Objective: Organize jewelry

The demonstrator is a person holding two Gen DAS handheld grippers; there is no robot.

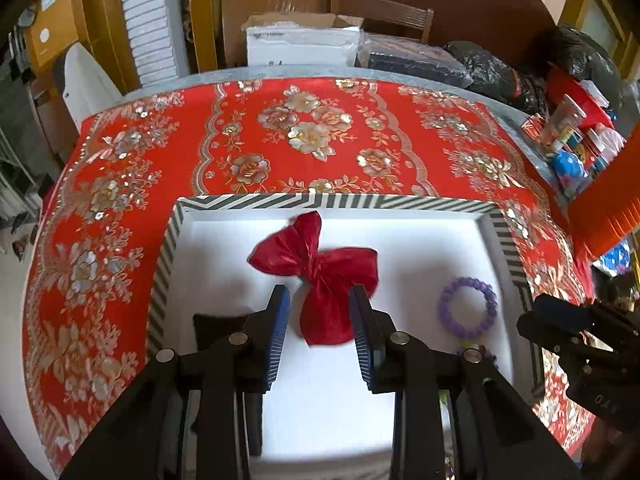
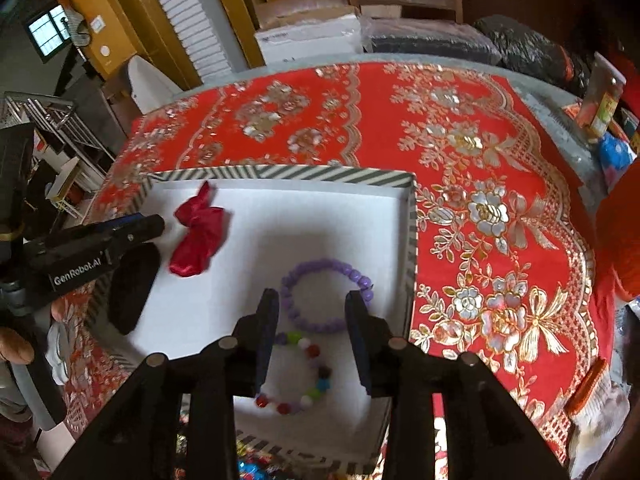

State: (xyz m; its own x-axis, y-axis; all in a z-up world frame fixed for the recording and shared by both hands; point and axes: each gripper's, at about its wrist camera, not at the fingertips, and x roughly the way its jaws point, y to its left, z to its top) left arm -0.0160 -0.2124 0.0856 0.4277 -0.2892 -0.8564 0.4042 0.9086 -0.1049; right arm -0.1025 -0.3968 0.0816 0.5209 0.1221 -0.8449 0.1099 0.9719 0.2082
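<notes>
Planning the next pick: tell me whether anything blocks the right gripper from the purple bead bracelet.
Nothing visible does. The right gripper hangs open just above the purple bead bracelet on the white tray floor; the multicolored bracelet lies nearer, beside it.

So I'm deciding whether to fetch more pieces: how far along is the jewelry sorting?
Looks mostly done: the red pouch, purple bracelet, multicolored bracelet and a black pouch already lie in the striped tray. Nothing is in hand; left gripper and right gripper are open above them. No loose jewelry shows on the tablecloth.
</notes>
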